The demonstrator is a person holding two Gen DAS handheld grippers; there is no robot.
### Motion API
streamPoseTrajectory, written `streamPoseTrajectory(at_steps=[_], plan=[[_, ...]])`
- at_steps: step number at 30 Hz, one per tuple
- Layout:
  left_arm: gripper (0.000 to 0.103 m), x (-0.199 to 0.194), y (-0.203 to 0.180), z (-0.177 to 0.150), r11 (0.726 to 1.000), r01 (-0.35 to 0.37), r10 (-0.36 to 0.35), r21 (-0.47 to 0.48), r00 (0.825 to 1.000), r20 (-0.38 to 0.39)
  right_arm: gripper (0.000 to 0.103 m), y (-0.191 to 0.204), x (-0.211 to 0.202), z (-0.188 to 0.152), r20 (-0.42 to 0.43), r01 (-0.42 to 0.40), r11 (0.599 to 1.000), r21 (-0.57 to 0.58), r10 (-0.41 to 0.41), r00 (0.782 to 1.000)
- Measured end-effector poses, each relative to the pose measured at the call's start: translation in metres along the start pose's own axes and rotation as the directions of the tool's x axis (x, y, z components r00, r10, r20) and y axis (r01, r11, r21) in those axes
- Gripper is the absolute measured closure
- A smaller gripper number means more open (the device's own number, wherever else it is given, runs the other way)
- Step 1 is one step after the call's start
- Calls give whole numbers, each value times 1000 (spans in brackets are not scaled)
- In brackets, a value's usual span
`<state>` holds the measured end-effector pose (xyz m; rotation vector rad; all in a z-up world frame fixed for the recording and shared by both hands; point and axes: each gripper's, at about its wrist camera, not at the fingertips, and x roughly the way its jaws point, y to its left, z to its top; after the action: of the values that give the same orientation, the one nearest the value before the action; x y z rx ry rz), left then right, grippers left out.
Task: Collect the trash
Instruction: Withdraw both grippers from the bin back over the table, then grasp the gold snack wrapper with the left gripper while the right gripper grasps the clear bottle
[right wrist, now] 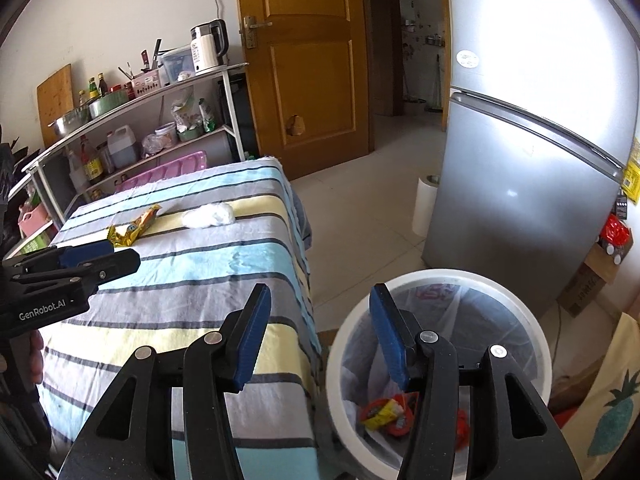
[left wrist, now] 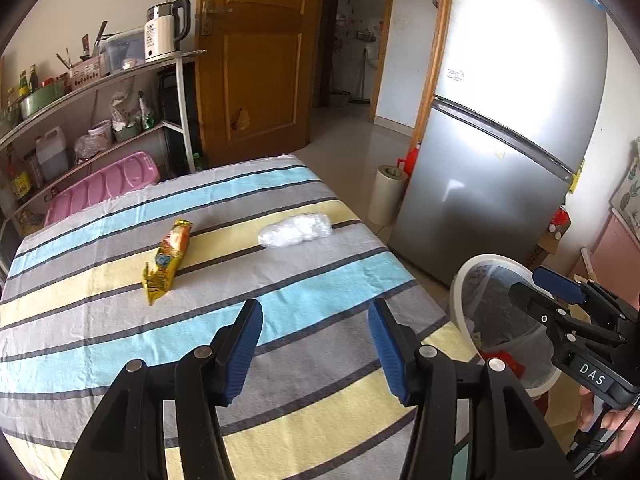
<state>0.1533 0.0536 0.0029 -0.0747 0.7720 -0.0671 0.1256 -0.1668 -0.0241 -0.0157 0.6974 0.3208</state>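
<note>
A yellow snack wrapper (left wrist: pixel 167 258) and a crumpled clear plastic bag (left wrist: pixel 296 231) lie on the striped table (left wrist: pixel 120 340). Both also show in the right wrist view: the wrapper (right wrist: pixel 134 227) and the bag (right wrist: pixel 209 215). My left gripper (left wrist: pixel 316 320) is open and empty above the table, short of both. My right gripper (right wrist: pixel 318 304) is open and empty, above the rim of the white trash bin (right wrist: pixel 532 312) beside the table. The bin holds red and yellow wrappers (right wrist: pixel 386 416).
A silver fridge (left wrist: pixel 500 152) stands right of the table, with a white roll (left wrist: pixel 386 194) on the floor beside it. A metal shelf (left wrist: pixel 100 80) with a kettle, bottles and a pink lid stands behind the table. A wooden door (left wrist: pixel 256 60) is at the back.
</note>
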Motion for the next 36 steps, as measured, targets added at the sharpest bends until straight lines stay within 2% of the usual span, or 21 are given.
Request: streamPoseTrajectory(at_steps=[13, 20, 23, 26, 30, 36], plan=[[48, 1, 70, 9, 994, -100, 100, -51, 995, 0, 50, 60, 48, 33, -51, -102, 988, -116, 96, 994], [47, 15, 102, 17, 988, -137, 136, -65, 991, -17, 50, 93, 84, 50, -74, -139, 962, -233, 125, 989], [47, 25, 114, 19, 987, -135, 133, -83, 991, -30, 50, 100, 102, 58, -81, -157, 955, -252, 141, 987], [47, 34, 124, 21, 987, -122, 118, -107, 992, -44, 50, 101, 122, 68, -110, -210, 951, -226, 189, 976], [47, 45, 129, 25, 987, -117, 112, -108, 992, -51, 50, 106, 149, 78, -137, -228, 950, -212, 202, 970], [47, 59, 134, 34, 987, -116, 109, -110, 992, -63, 50, 118, 173, 81, -156, -242, 931, -274, 206, 966]])
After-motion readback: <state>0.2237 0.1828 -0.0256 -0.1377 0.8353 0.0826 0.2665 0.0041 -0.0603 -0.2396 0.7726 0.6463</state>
